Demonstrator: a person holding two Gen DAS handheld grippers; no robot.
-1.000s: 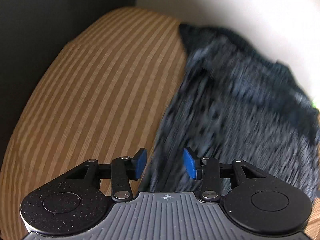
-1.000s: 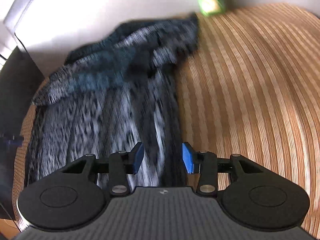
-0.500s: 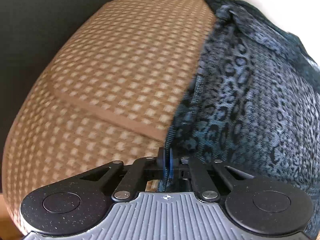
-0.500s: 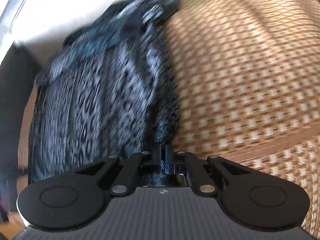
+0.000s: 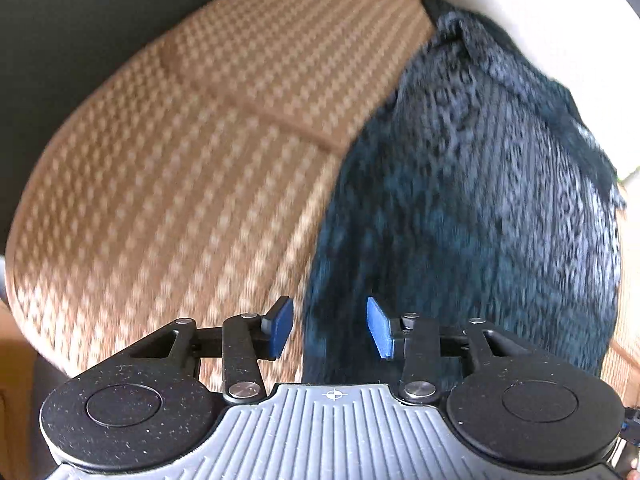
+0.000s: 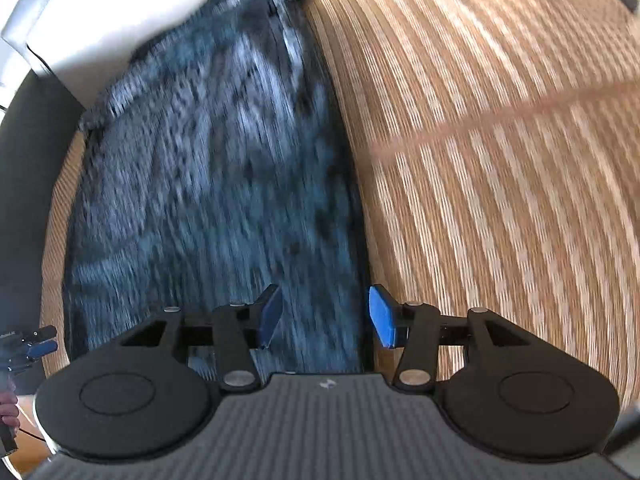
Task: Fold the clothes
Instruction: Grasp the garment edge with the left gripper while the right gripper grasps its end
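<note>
With both grippers spread, I hold nothing.
Left gripper (image 5: pixel 330 326), right gripper (image 6: pixel 326 316), jaws just opened; released garment (image 5: pixel 480 208) may slump unfolded.

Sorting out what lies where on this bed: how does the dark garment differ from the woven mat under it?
The garment is dark blue-black with a mottled, spotted print; the mat is tan with a regular checked weave. The garment is soft, with an uneven, rumpled far edge; the mat lies flat, crossed by one plain seam band. The garment covers only a strip; the mat extends beyond it on both sides. Both lie spread out.
</note>
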